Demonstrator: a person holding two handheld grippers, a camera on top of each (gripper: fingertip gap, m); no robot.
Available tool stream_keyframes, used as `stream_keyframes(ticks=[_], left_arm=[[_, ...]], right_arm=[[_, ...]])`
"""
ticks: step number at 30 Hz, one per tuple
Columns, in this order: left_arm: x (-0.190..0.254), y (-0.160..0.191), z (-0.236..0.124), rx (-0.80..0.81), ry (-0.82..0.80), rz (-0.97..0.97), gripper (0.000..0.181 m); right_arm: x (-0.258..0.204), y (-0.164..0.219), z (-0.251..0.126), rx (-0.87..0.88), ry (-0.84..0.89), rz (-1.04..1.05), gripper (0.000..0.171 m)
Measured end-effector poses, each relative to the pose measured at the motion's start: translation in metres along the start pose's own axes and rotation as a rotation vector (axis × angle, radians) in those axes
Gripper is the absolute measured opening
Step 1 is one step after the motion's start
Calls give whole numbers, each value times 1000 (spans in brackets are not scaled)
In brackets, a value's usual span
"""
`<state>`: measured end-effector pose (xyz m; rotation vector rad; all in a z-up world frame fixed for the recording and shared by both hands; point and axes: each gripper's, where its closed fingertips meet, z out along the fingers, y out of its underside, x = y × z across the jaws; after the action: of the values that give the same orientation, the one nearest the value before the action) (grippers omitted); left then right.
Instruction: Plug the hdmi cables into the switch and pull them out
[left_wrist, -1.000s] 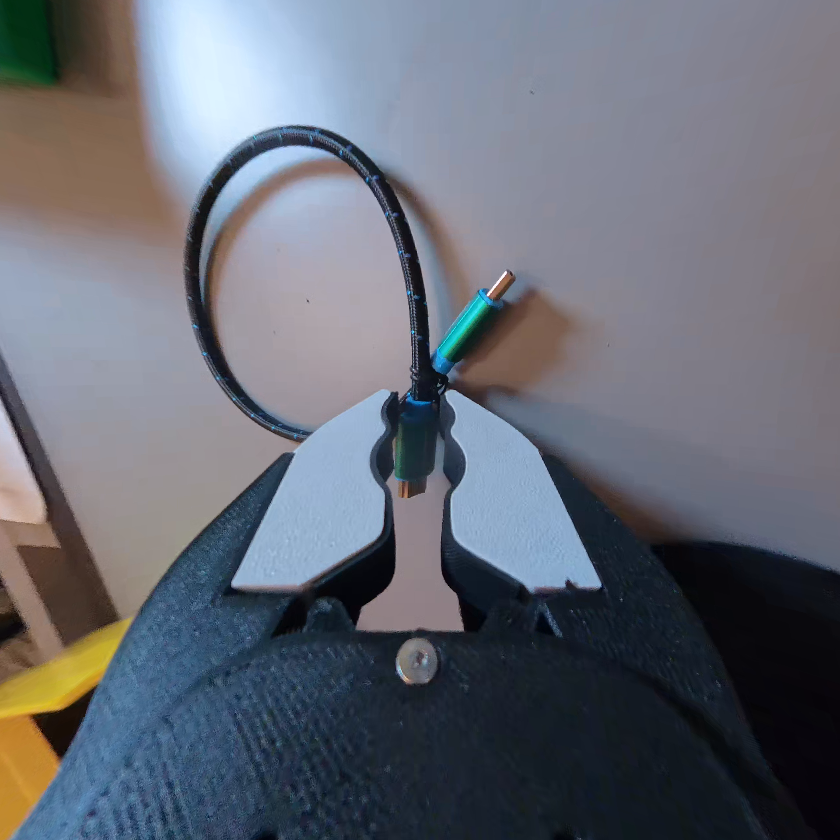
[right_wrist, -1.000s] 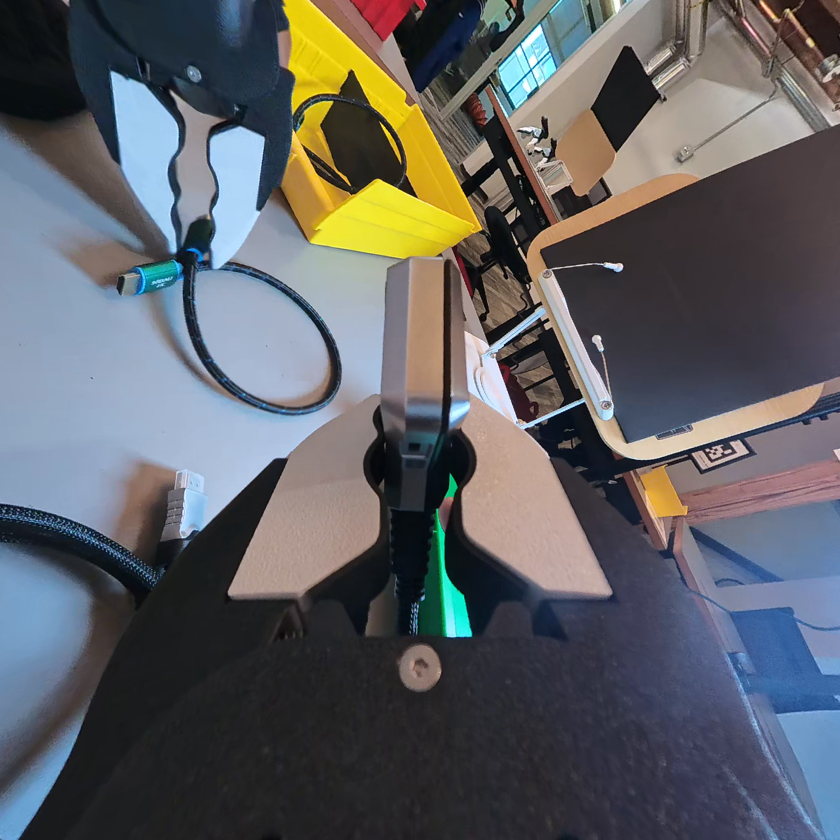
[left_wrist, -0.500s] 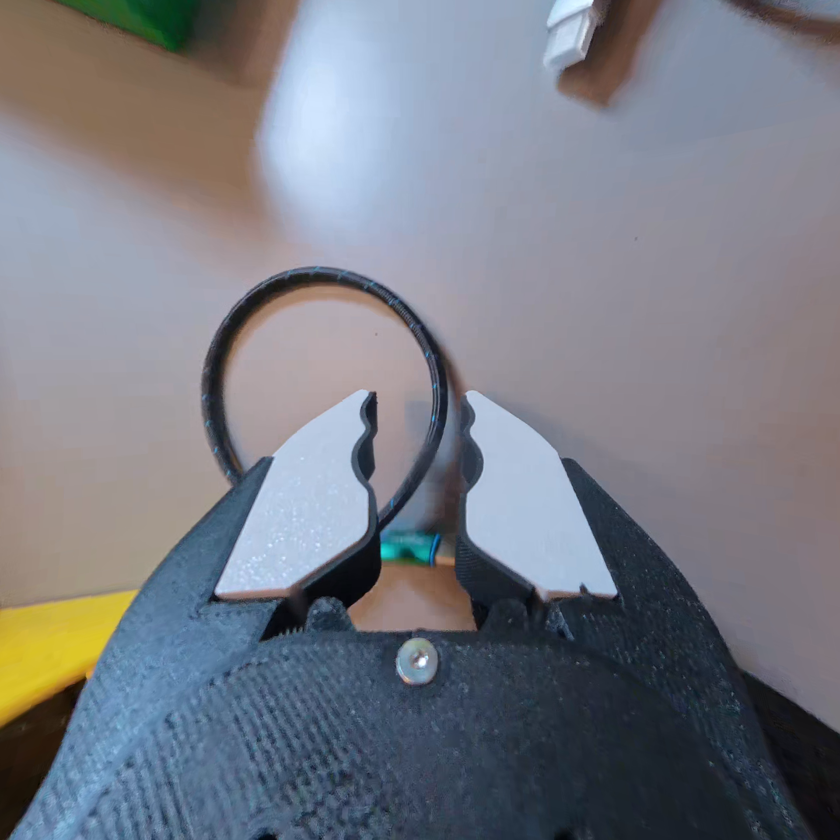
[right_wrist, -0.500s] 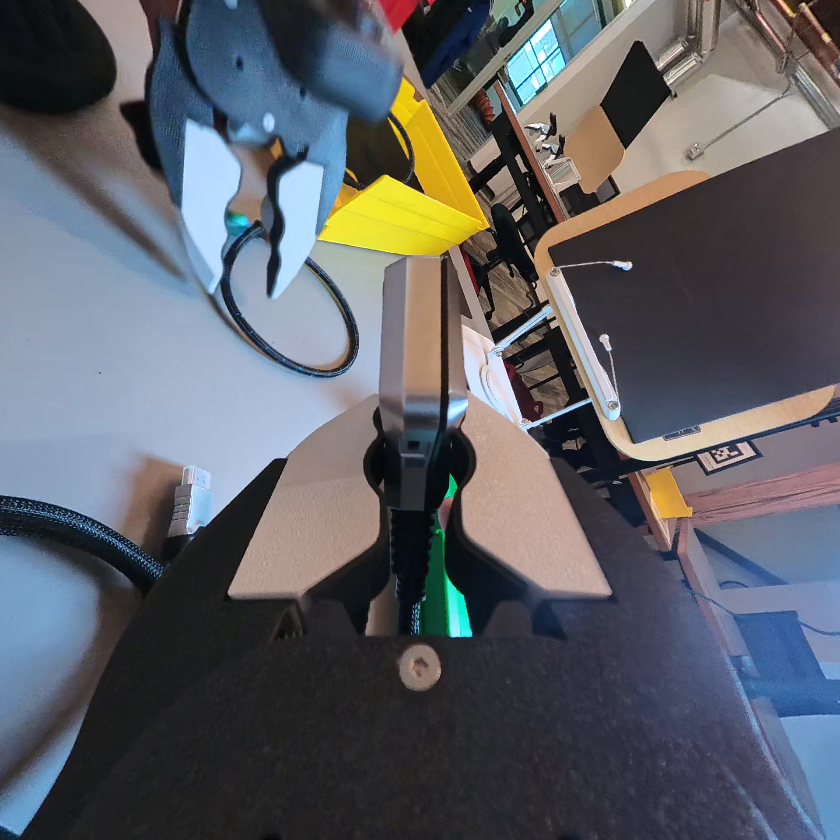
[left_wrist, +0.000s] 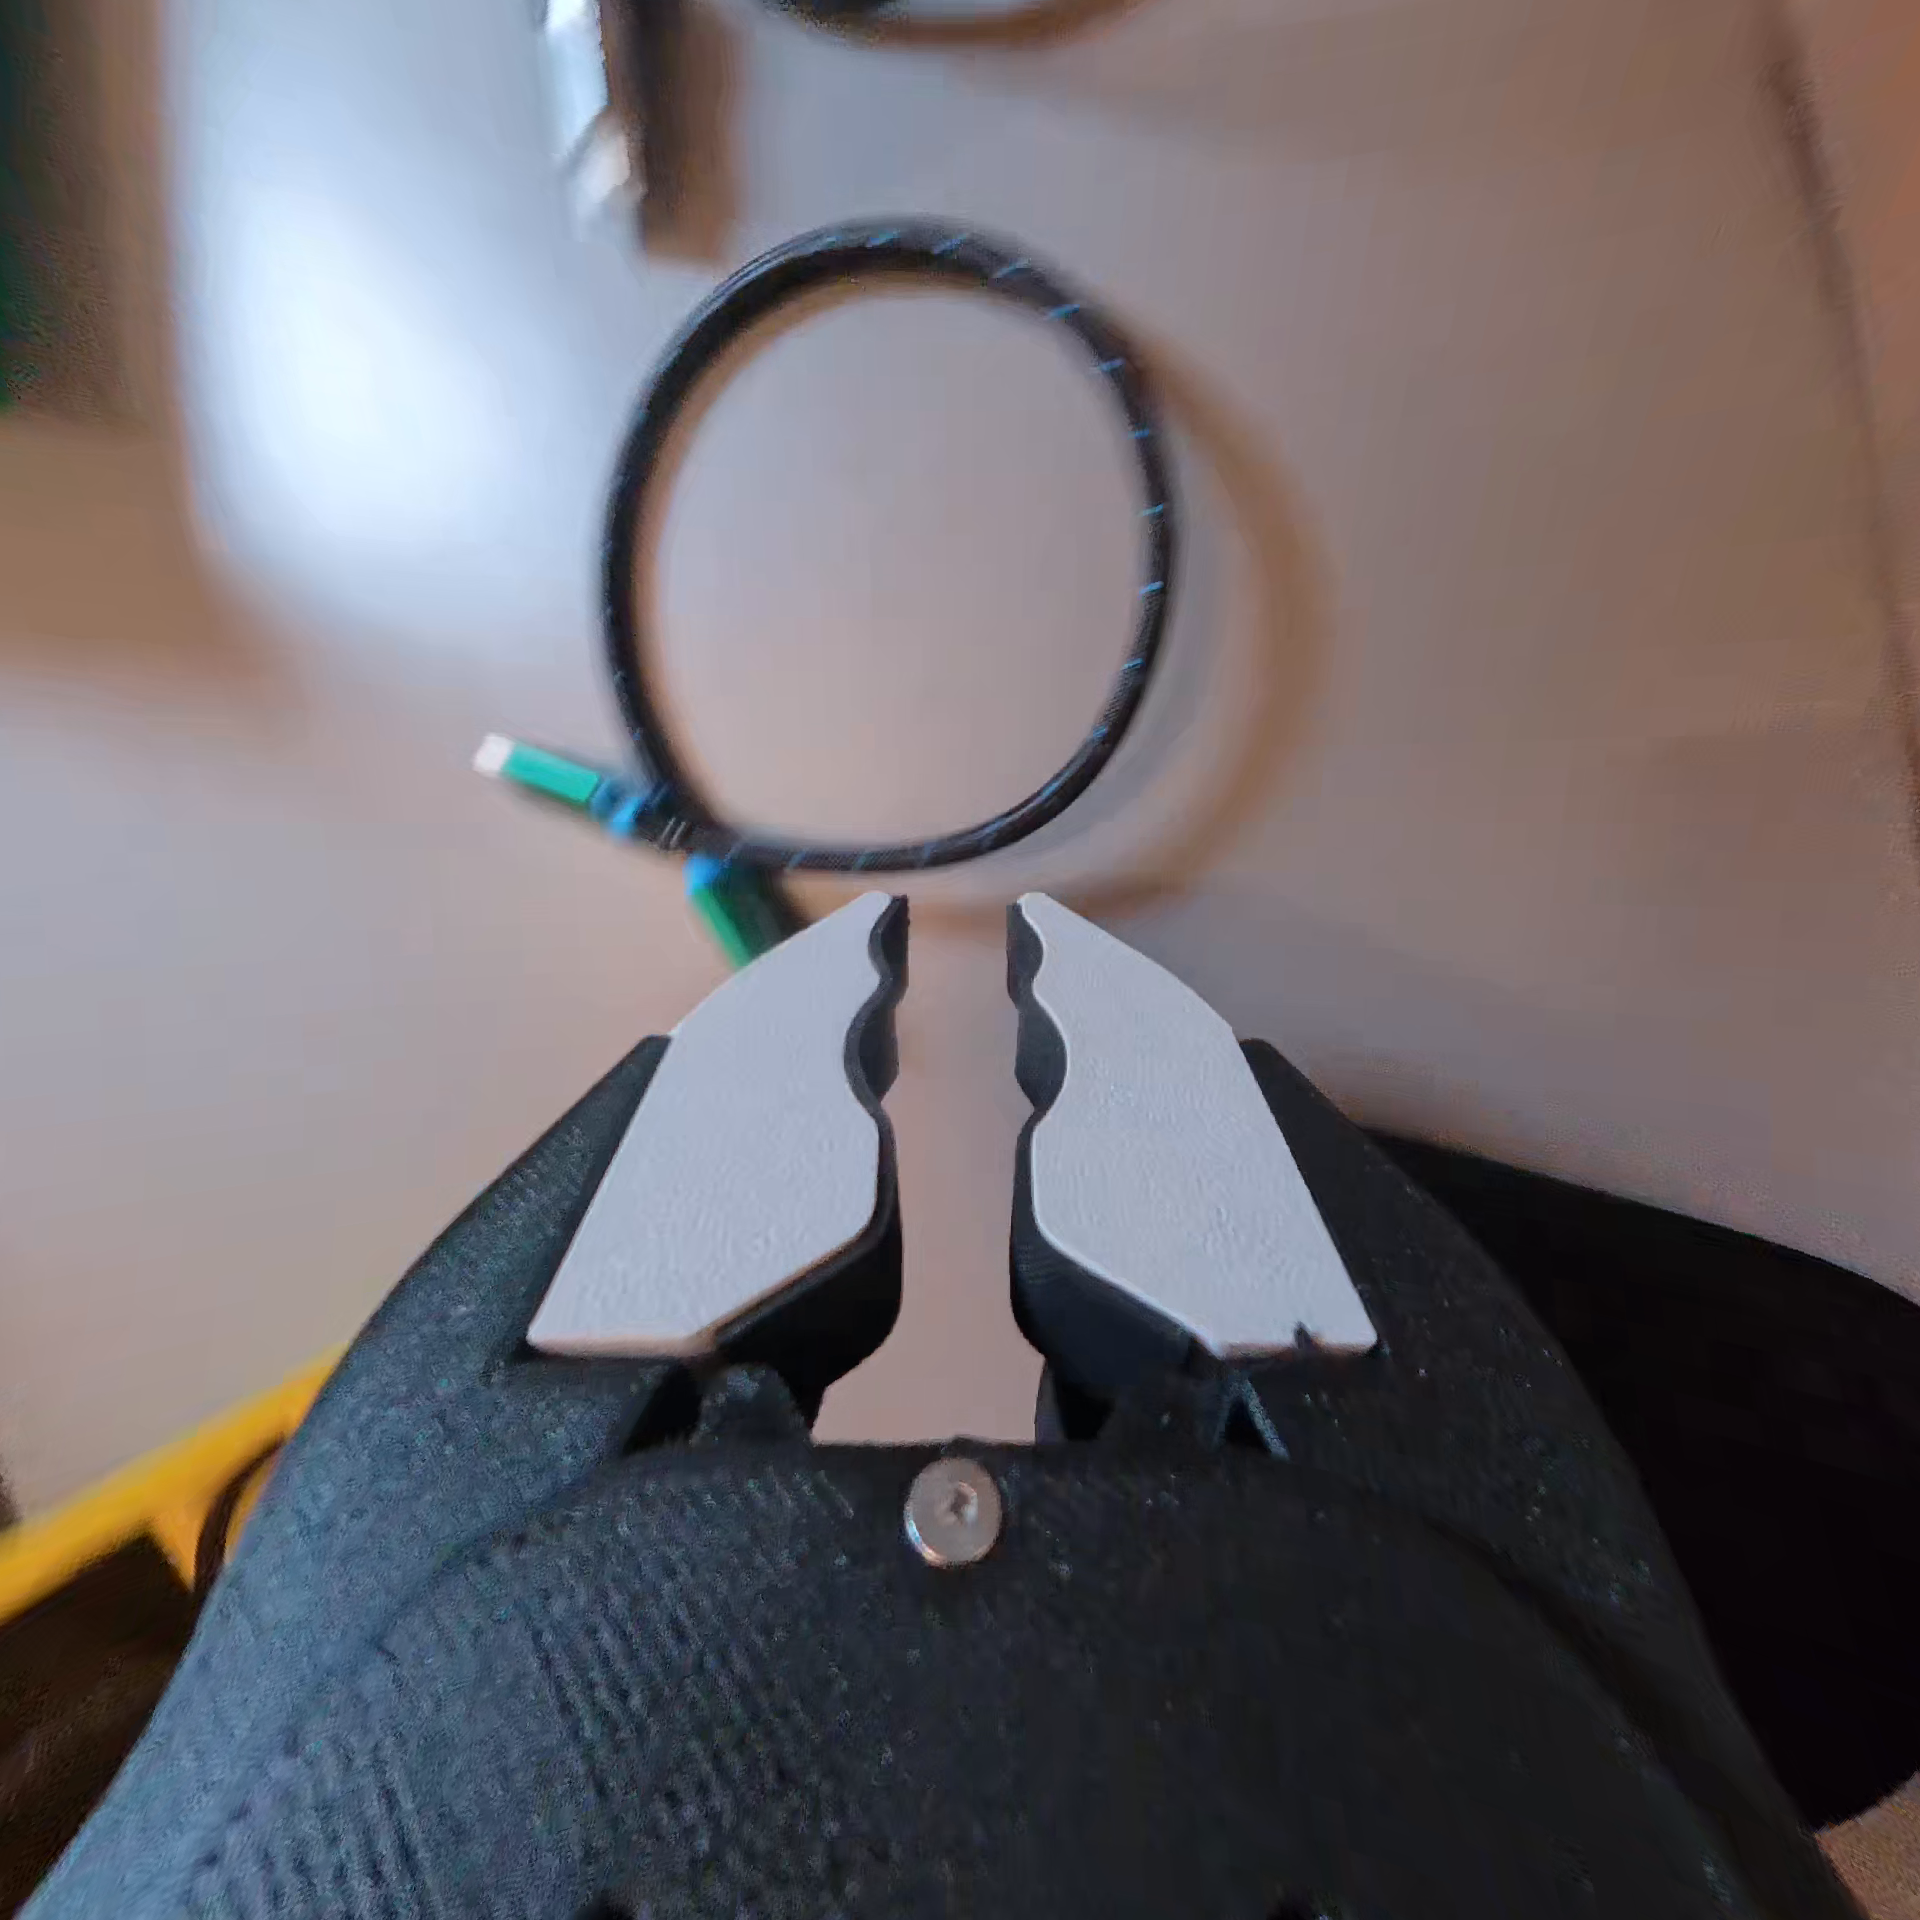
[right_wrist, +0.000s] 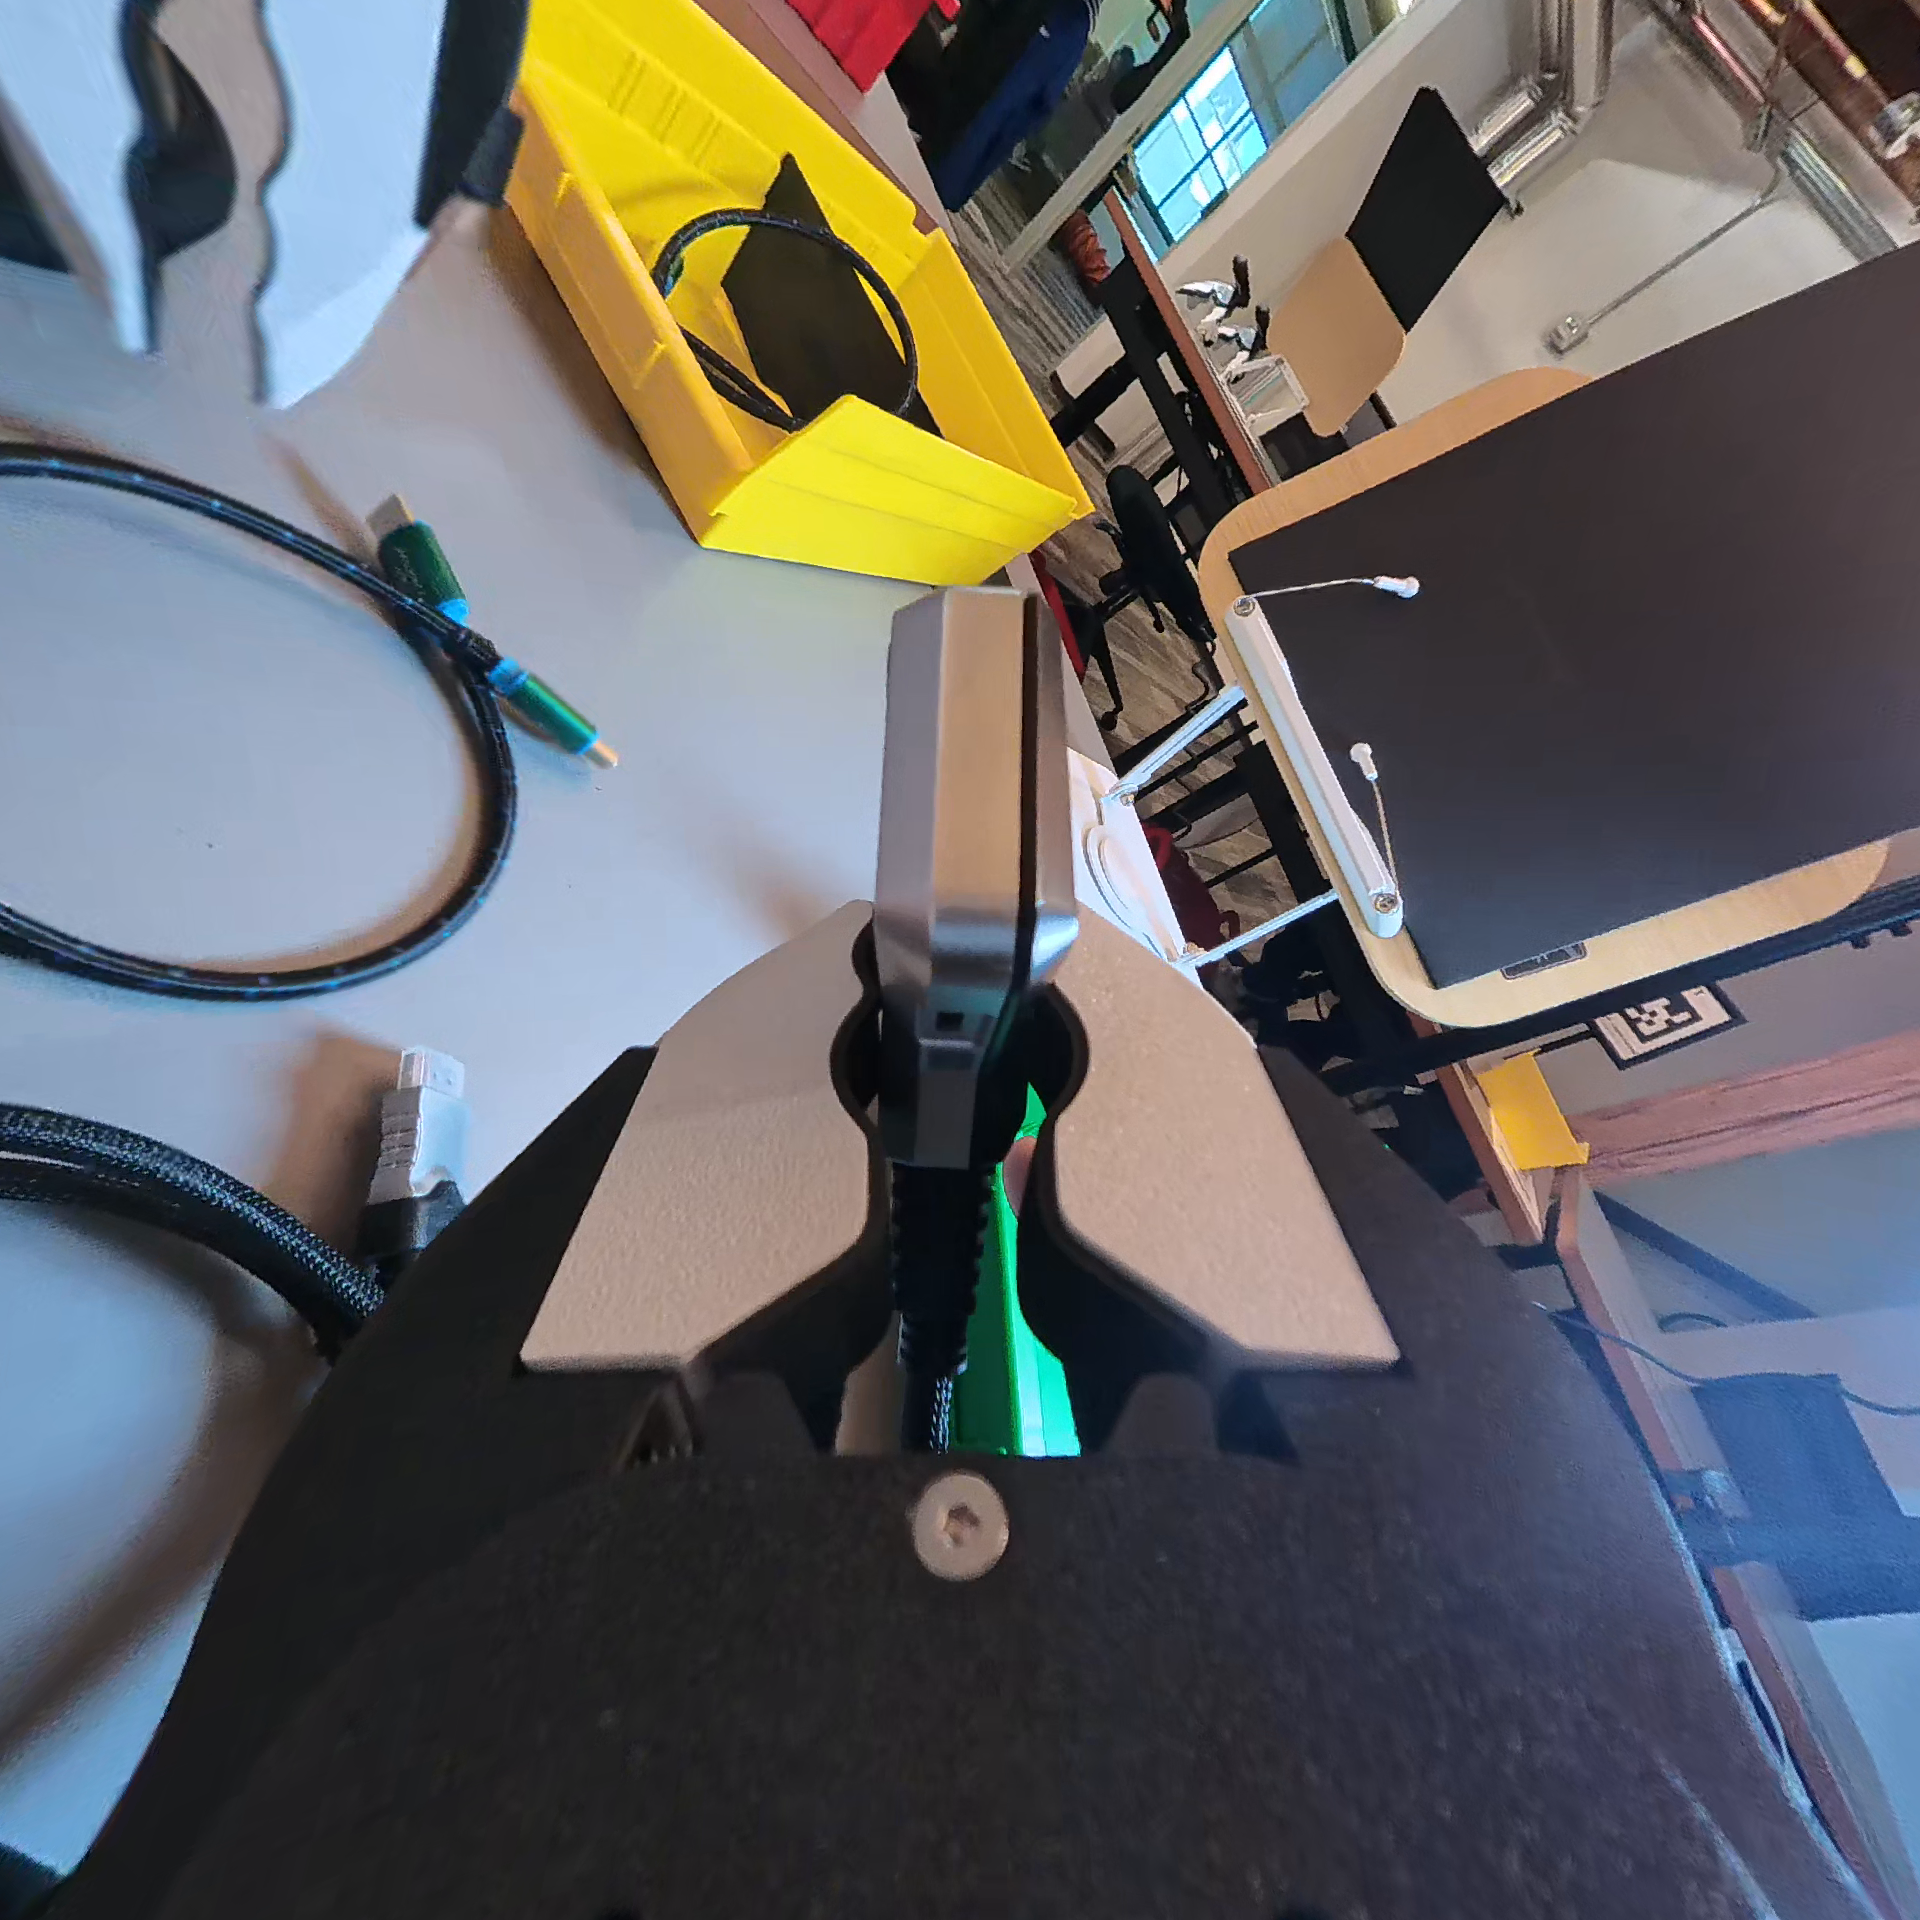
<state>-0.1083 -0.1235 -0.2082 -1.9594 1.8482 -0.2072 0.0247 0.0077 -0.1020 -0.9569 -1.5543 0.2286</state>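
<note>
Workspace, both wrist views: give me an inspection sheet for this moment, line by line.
Surface: pale table, partly in shadow.
Job's things: grey switch held upright in the right claw, its own braided lead running back between the fingers.
Clutter: yellow bin at the table edge, with a dark cable coiled inside.
Grippers: left claw open and empty above the table; right claw shut on the switch.
Cables: green-plug cable looped loose on the table, both plugs free; silver-plug cable lying beside the right claw.
Surroundings: other tables, a chair, windows behind.
</note>
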Motion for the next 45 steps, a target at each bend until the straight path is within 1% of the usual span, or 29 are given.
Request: stream_keyframes(ticks=[1,2,4,6,8,9,10,12,13,15,17,18,20,22,25,27,29,30,32,33,35,37,39,41,42,43,45], left_arm=[[-5,7,-6,1,-50,-44,20],[-7,5,-9,28,-87,-82,20],[2,-19,-7,131,-110,-114,20],[23,-47,11,183,-76,-77,23],[44,-65,35,158,-36,-5,25],[49,-66,46,121,-31,29,26],[50,-65,54,89,-33,59,27],[52,-59,57,55,-6,107,12],[58,-55,53,56,38,131,8],[73,-47,38,81,137,170,7],[77,-34,21,93,168,174,6],[73,-23,13,75,164,138,7],[57,-2,0,46,94,46,18],[48,8,-9,49,27,-20,20],[60,-2,-2,82,-18,-7,27],[75,-8,13,47,-19,26,33],[79,-13,29,14,-58,53,31],[75,-17,32,19,-94,58,20],[77,-16,33,-18,-85,96,7],[77,-17,30,-30,-93,121,7],[79,-30,14,20,-70,108,7],[77,-50,-13,110,-59,83,7],[64,-71,-47,201,-102,63,7],[37,-86,-81,275,-186,1,7],[17,-88,-93,298,-236,-63,7],[-4,-87,-99,302,-265,-134,7],[-38,-71,-90,259,-279,-206,6]], right_arm=[[-1,0,1,0,-2,0,24],[-1,-1,2,-3,-3,-3,24],[-3,0,4,-11,-4,-10,24],[-4,0,5,-16,-4,-13,24],[-4,0,5,-19,0,-13,24],[-4,0,5,-19,2,-13,24],[-4,0,5,-19,4,-11,24],[-3,1,4,-17,5,-5,24],[-2,2,3,-17,6,-4,24],[-1,4,2,-17,7,2,24],[0,6,1,-19,7,10,24],[1,6,1,-19,6,13,24],[1,6,1,-19,6,14,24],[0,5,2,-19,6,10,24],[-2,5,4,-22,1,8,24],[-3,6,5,-26,-2,8,24],[-3,6,6,-27,-4,8,24],[-4,5,6,-26,-4,7,24],[-3,4,5,-25,-1,6,24],[-3,4,5,-23,1,6,24],[-2,4,4,-21,3,8,24],[-1,4,3,-19,3,14,24],[0,5,3,-18,4,16,24],[0,4,3,-16,4,15,24],[-1,3,3,-15,4,14,24],[-1,3,3,-16,4,12,24],[-2,3,3,-19,5,4,24]])
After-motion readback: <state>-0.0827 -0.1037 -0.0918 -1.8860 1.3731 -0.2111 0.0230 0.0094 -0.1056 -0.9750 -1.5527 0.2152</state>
